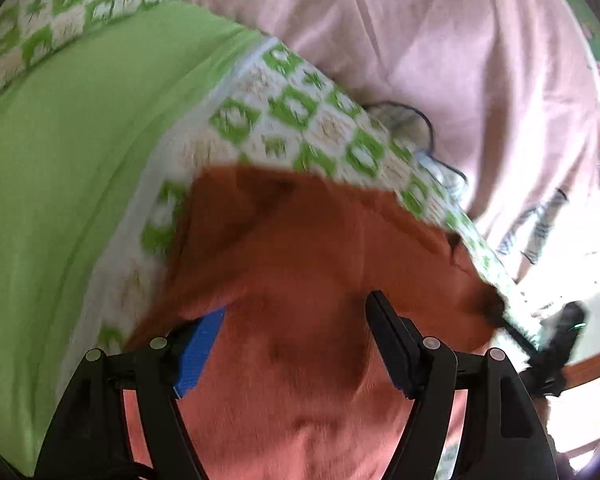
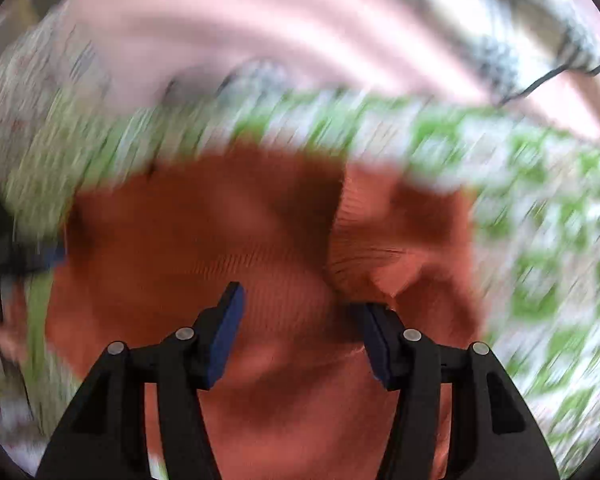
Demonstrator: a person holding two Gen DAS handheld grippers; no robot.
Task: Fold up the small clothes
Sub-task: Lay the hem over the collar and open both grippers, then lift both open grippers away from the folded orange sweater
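Both wrist views look steeply down, close over the same rust-orange garment on the green-checked cover.

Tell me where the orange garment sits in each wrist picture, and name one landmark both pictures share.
Left wrist: the orange garment fills the lower middle, spreading under the open left gripper.
Right wrist: it fills the centre and bottom, blurred, under the open right gripper.
Shared landmark: the green-and-white checked cloth bordering the garment's far edge, with pink fabric beyond.
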